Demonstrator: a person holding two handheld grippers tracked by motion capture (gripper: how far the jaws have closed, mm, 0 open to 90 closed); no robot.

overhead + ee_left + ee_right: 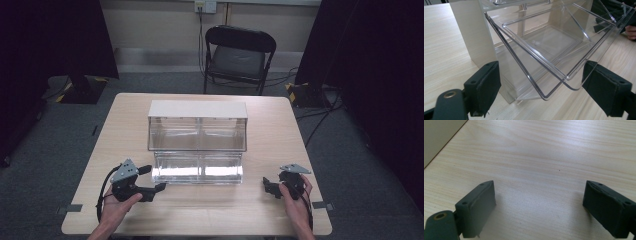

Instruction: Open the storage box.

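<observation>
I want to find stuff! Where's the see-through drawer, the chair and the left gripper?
see-through drawer [544, 42]: left gripper view, its clear floor.
chair [236, 61]: high view, its seat.
left gripper [159, 188]: high view, between its fingertips.

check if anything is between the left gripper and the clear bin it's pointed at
Nothing visible. The left gripper is open right at the tilted-out clear bin, with only bare table beside it.

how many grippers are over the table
2: the left gripper sits at the near left, jaws toward the clear drawer unit; the right gripper sits at the near right over the table.
</observation>
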